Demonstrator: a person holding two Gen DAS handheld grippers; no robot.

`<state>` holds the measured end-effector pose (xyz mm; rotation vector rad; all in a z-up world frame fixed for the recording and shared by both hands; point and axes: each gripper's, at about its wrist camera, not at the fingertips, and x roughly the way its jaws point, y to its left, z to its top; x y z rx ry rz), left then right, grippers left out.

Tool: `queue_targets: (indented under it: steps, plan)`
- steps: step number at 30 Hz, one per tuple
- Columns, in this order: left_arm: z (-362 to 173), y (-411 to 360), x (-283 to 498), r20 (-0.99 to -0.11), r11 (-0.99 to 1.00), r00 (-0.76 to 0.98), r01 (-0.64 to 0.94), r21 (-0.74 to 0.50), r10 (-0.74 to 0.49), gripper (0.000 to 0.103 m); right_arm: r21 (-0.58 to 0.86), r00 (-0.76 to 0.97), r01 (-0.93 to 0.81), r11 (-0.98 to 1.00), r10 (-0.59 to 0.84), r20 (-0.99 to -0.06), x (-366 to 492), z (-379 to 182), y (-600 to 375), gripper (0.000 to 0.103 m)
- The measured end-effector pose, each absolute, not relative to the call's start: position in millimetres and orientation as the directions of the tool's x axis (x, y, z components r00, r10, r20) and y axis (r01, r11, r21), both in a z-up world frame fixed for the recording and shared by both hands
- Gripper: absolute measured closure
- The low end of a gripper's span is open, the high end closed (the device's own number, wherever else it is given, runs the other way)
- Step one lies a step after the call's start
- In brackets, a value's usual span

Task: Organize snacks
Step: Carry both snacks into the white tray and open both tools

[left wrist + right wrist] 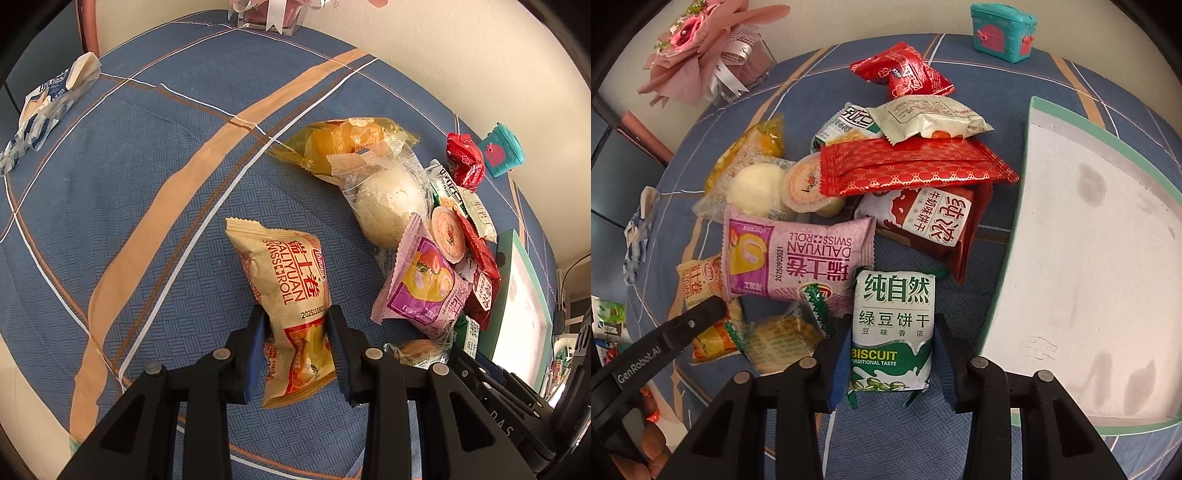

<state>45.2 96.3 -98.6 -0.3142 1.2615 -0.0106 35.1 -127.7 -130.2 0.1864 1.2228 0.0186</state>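
My left gripper (297, 332) is shut on a tan Swiss roll packet (284, 288), held over the blue cloth. My right gripper (892, 343) is shut on a green and white biscuit packet (892, 325), just left of a shallow white tray with a green rim (1067, 122). A pile of snacks lies between them: a pink Swiss roll packet (798, 254), a long red packet (908, 166), a dark red biscuit packet (931, 221), a white bun in clear wrap (388, 199) and a yellow cake packet (343, 144).
The table wears a blue checked cloth (147, 184). A teal toy chest (1001, 31) stands at the back. A pink flower bouquet (701, 48) stands at the far left. A blue and white wrapper (44, 107) lies at the table's left edge. The tray also shows in the left wrist view (506, 251).
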Motion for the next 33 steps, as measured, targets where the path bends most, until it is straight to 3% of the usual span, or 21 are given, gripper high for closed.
queue_targets:
  steps: [14,25,33]
  plan:
    - [-77,95,37,-0.914,0.95,0.362,-0.175,-0.26,-0.183,0.069,0.187,0.346,0.127,0.974,0.133,-0.929,28,-103,-135,0.061]
    - [-28,73,36,-0.888,0.959,0.432,-0.144,-0.243,-0.16,0.069,0.233,0.403,0.137,0.963,0.161,-0.901,19,-72,-147,0.061]
    - [-8,14,44,-0.889,0.972,0.419,-0.053,-0.227,-0.185,0.069,0.252,0.452,0.305,0.919,0.093,-0.887,16,-61,-215,0.06]
